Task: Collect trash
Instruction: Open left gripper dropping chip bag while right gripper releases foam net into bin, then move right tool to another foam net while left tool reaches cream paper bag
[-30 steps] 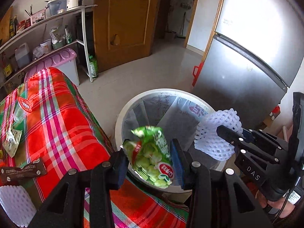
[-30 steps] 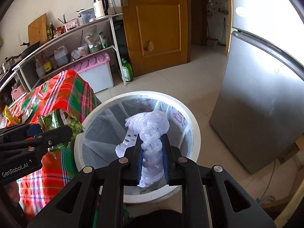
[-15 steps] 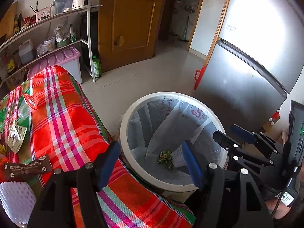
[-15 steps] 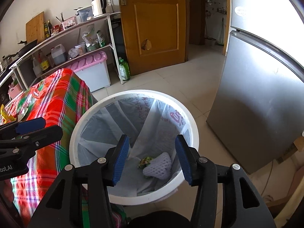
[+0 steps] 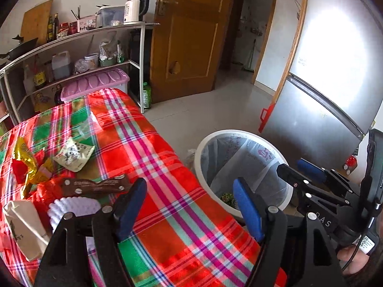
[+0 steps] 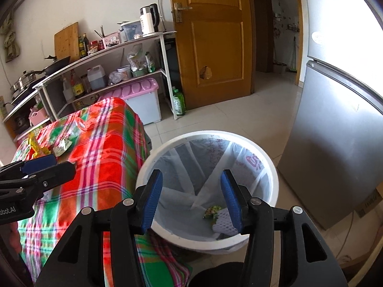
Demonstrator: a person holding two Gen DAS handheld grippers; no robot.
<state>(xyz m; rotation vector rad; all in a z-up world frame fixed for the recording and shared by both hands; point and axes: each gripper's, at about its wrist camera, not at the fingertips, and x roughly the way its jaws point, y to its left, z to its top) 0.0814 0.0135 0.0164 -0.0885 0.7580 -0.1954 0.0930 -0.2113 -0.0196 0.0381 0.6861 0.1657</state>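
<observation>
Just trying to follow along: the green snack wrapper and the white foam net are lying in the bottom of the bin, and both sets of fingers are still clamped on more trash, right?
Not quite. The green snack wrapper and white foam net do lie in the bin, but the right wrist view shows the right gripper empty, and the left wrist view shows the left gripper empty, still opening.

Your left gripper [image 5: 189, 206] and right gripper [image 6: 191, 199] are matte black frames with silver screws at the joints and blue ribbed pads [image 6: 152, 203] lining the fingers. White lettering marks their sides, and a thin black cable [image 5: 359, 246] trails from the right one.
</observation>
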